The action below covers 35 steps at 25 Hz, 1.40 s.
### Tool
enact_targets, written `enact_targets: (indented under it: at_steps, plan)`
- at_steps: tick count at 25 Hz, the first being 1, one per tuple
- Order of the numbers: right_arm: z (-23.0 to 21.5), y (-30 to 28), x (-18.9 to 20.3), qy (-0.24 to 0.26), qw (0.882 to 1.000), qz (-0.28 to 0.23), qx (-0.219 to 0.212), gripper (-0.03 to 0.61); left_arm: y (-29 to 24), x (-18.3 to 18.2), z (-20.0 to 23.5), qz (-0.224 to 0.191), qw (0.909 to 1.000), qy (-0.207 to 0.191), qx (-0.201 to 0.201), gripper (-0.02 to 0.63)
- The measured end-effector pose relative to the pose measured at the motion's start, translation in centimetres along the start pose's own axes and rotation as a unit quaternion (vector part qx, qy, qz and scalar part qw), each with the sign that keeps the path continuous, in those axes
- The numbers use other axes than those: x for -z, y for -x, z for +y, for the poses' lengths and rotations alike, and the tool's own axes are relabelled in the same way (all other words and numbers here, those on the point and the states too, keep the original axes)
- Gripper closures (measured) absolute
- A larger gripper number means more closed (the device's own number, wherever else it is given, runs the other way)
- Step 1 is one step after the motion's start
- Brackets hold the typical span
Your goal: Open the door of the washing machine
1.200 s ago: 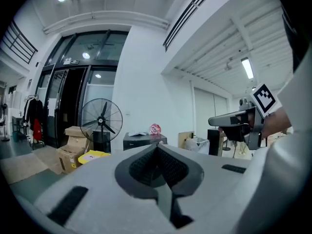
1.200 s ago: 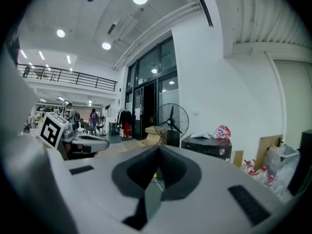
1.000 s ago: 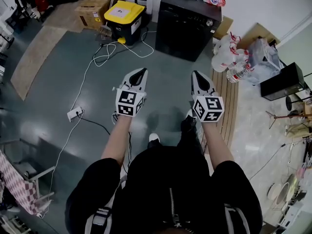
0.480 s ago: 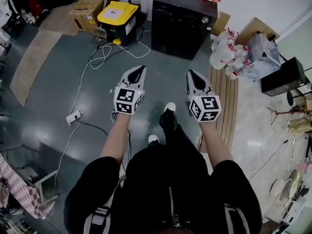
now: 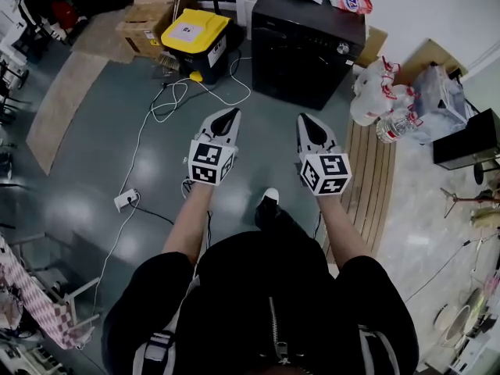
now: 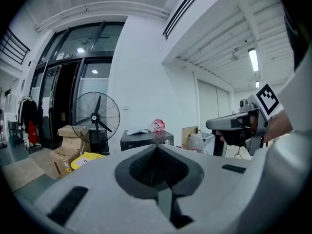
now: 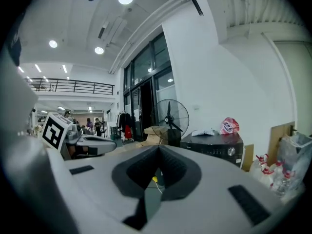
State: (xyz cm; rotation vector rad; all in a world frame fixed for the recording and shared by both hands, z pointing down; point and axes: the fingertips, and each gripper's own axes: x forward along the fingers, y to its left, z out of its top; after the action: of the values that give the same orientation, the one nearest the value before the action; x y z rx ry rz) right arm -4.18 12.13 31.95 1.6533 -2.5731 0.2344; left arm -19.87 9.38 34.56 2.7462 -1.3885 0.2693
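The black washing machine (image 5: pixel 306 47) stands against the far wall with its door closed; a knob (image 5: pixel 342 48) sits at its upper right. It also shows small in the left gripper view (image 6: pixel 146 139) and the right gripper view (image 7: pixel 214 147). My left gripper (image 5: pixel 230 116) and right gripper (image 5: pixel 305 122) are held side by side in the air over the grey floor, both pointing at the machine and still well short of it. Both are shut, with nothing between their jaws. The left gripper's tip (image 6: pixel 157 148) and the right gripper's tip (image 7: pixel 158 149) each fill the lower half of their own views.
A yellow-lidded black bin (image 5: pixel 195 31) and cardboard boxes (image 5: pixel 148 18) stand left of the machine. White cables (image 5: pixel 168 92) and a power strip (image 5: pixel 126 200) lie on the floor. Plastic bags and bottles (image 5: pixel 387 96) crowd its right side beside wooden slats (image 5: pixel 376 170). A standing fan (image 6: pixel 97 116) is behind.
The person has stepped forward, so the washing machine appears nearer and larger. Both grippers have advanced together toward it, still side by side and shut.
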Motion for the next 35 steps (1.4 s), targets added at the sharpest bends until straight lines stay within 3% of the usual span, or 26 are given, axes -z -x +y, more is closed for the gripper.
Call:
enact_targets:
  at_steps: [13,22,27,35]
  plan:
    - [-12.1,-12.5,-3.3,-0.013,1.000,0.000,-0.010,0.574,-16.6,-3.8,4.7,0.010,0.9999,-0.012,0.001,0.607]
    - [-16.0,-18.1,-2.2,-0.023,1.000,0.017,0.000,0.574,-23.7,-3.0,7.5,0.019,0.9997,-0.002,0.017,0.607]
    - [-18.6,-22.9,-2.0,-0.027,0.999,0.023,0.022,0.574,-29.3,-2.7,10.2,0.021,0.9989,-0.001,0.043,0.607]
    - [-22.2,-33.9,-2.4,-0.046,0.995,0.036,0.082,0.574,-39.9,-1.9,18.1,0.040,0.9925,-0.010,0.115,0.607]
